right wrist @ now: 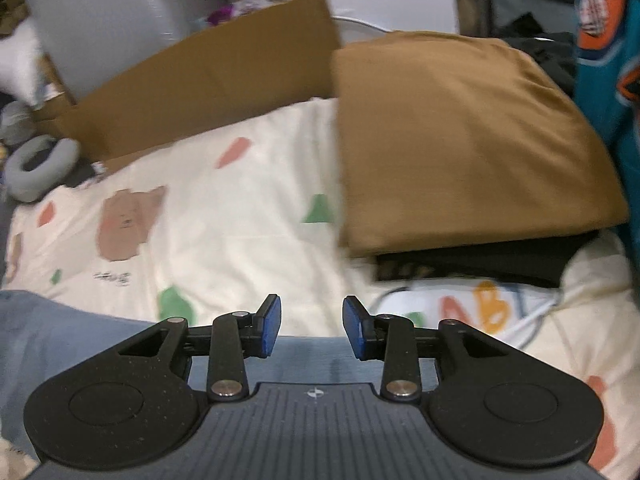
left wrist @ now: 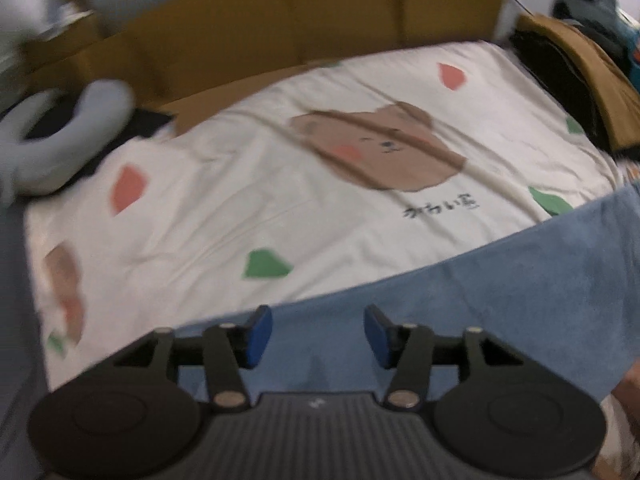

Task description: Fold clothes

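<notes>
A cream bed sheet [left wrist: 280,200] printed with bears covers the bed, with brown cardboard [left wrist: 280,28] standing along its far edge. The blue garment [left wrist: 500,300] lies across the near edge, just under both tools, and a folded tan garment [right wrist: 460,140] tops a dark one at the right. The left gripper [left wrist: 318,336] and right gripper [right wrist: 312,328] hover above the blue cloth, jaws apart, gripping nothing.

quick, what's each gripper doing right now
left gripper: open, nothing held, above light blue cloth garment
right gripper: open, nothing held
</notes>
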